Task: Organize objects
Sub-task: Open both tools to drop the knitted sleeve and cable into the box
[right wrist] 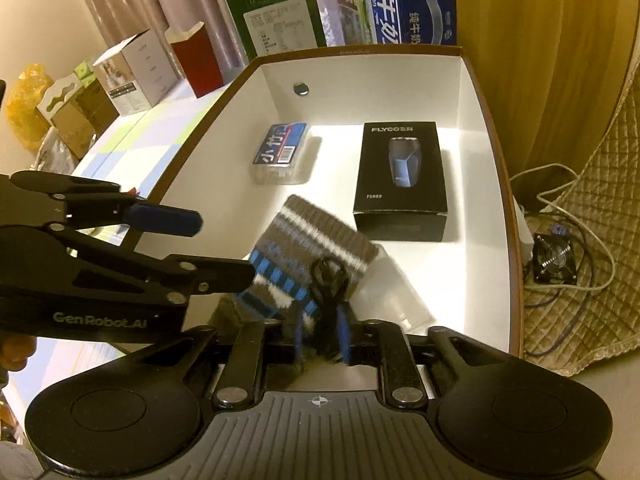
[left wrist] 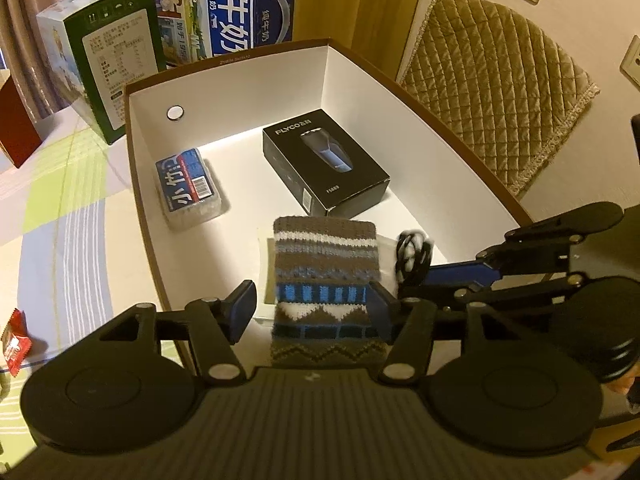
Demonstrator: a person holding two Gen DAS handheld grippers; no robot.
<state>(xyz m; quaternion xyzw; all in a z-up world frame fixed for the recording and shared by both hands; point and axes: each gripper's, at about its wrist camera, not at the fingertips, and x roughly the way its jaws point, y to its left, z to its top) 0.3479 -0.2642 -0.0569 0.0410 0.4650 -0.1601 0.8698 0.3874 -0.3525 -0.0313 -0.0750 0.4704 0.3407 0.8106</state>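
Left tongs (left wrist: pixel 312 304) apart, straddling knit pouch (left wrist: pixel 324 272), pads clear; right tongs (right wrist: pixel 320 336) slightly apart around black cord (right wrist: pixel 330 276), not pinching; risk: cord snags pad on withdrawal, drags pouch against shaver box (right wrist: pixel 402 176)

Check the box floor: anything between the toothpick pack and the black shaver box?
Nothing. Bare white floor separates the toothpick pack from the shaver box; clearest in the right wrist view. The knitted pouch lies nearer the camera, off that line.

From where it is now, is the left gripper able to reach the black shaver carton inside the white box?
Probably yes. The left gripper stands open around the knitted striped pouch, and the black shaver carton lies just beyond in the white box, its top uncovered. It must clear the pouch first.
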